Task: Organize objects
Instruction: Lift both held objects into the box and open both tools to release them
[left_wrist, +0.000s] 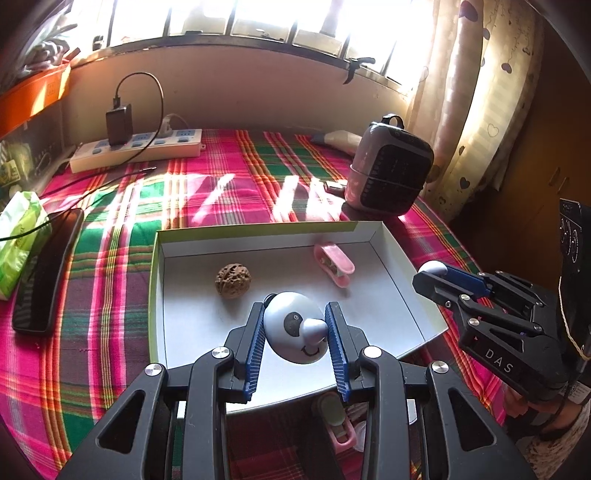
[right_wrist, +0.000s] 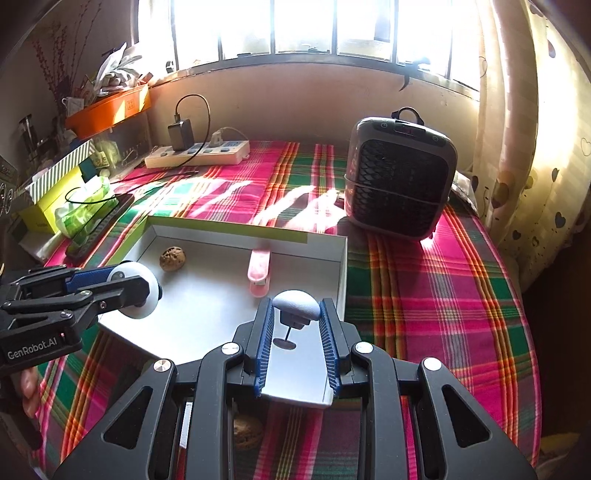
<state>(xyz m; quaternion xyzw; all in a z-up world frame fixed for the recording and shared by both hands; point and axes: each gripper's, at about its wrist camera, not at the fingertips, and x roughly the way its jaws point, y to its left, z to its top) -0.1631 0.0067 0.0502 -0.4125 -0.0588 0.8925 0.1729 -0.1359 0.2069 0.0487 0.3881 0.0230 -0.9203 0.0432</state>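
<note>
L claw (left_wrist: 295, 334) pinches panda toy (left_wrist: 293, 328), R claw (right_wrist: 295, 314) pinches knob (right_wrist: 295, 301); walnut (left_wrist: 233, 278) in tray (left_wrist: 399, 266).

The table (left_wrist: 221, 192) is covered in a pink, green and red plaid. A white tray (left_wrist: 391, 273) edged in lime green is seen, with a brown walnut (left_wrist: 233, 278) and a pink clip (left_wrist: 334, 264) in it. An orange bin (right_wrist: 110, 109) is seen on the shelf.

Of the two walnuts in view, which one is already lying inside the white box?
The walnut near the white box's far left corner; the other walnut lies on the plaid cloth, outside the near edge.
</note>
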